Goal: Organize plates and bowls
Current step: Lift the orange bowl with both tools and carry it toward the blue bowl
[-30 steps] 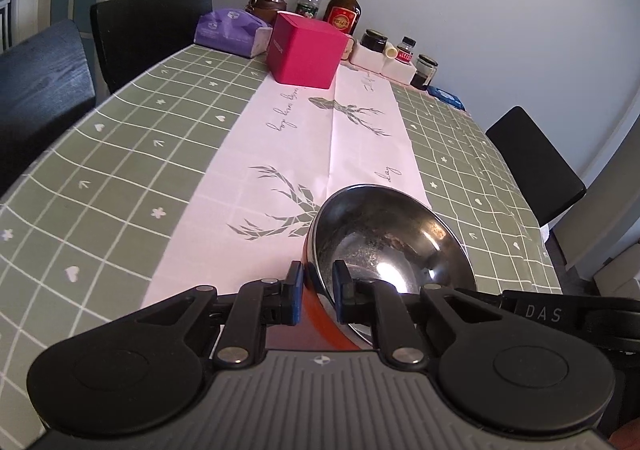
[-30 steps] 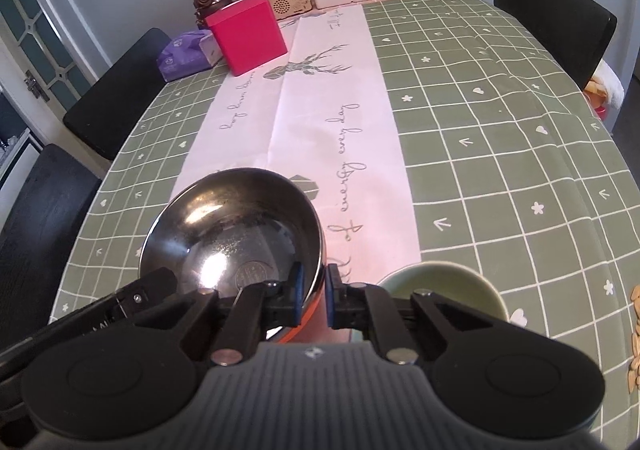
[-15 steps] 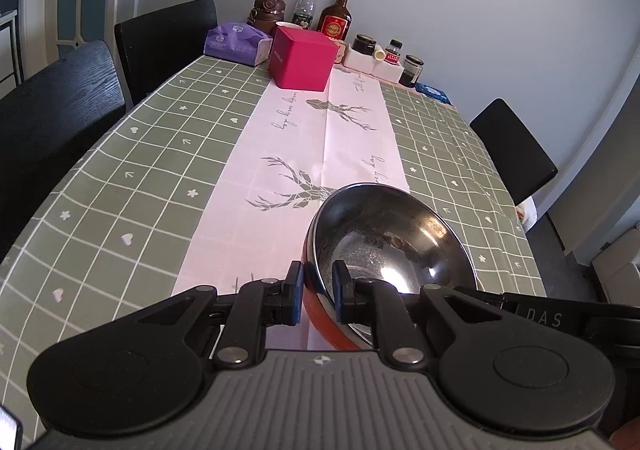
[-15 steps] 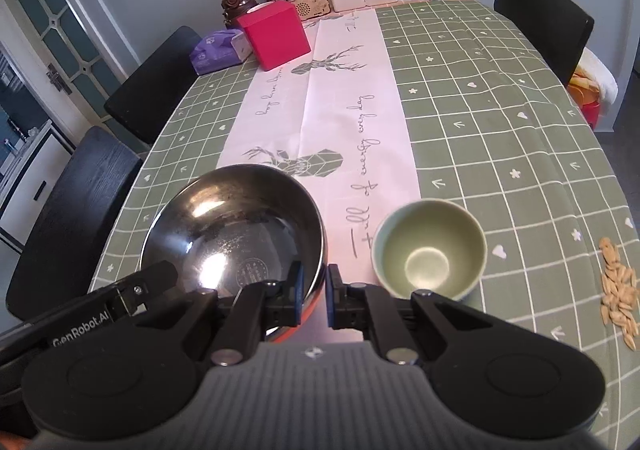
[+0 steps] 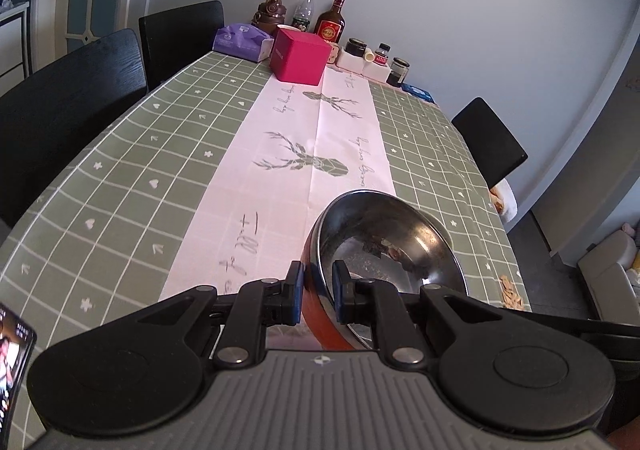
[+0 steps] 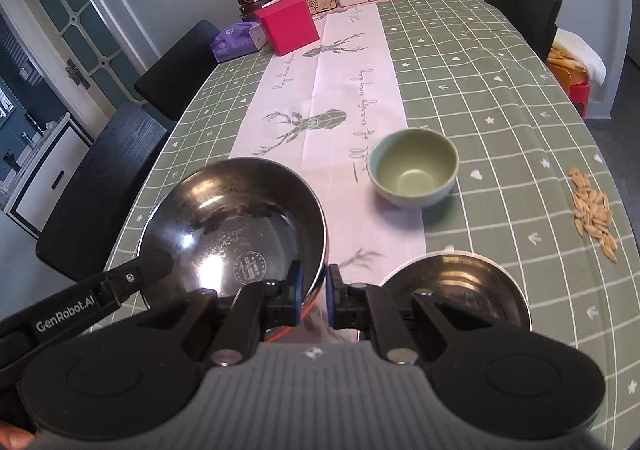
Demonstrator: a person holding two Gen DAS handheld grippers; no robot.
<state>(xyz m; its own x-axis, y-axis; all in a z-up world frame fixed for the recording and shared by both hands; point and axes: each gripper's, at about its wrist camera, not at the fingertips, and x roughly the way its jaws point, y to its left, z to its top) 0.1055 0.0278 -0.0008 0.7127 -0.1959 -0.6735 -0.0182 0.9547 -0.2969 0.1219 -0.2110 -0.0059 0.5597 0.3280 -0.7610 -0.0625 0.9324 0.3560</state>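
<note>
Between both pairs of blue-padded jaws, clamped on opposite rims, a shiny steel bowl with an orange outside (image 6: pixel 236 226) is held above the green checked tablecloth (image 6: pixel 500 97) by the left gripper (image 5: pixel 317 286) and right gripper (image 6: pixel 313 292). Farther right sits a pale green ceramic bowl (image 6: pixel 413 167); nearer, a second steel bowl (image 6: pixel 456 286).

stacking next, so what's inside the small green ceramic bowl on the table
The small green ceramic bowl looks empty: its bare pale green floor and far inner wall show. Its near rim hides the nearest strip of the inside.
</note>
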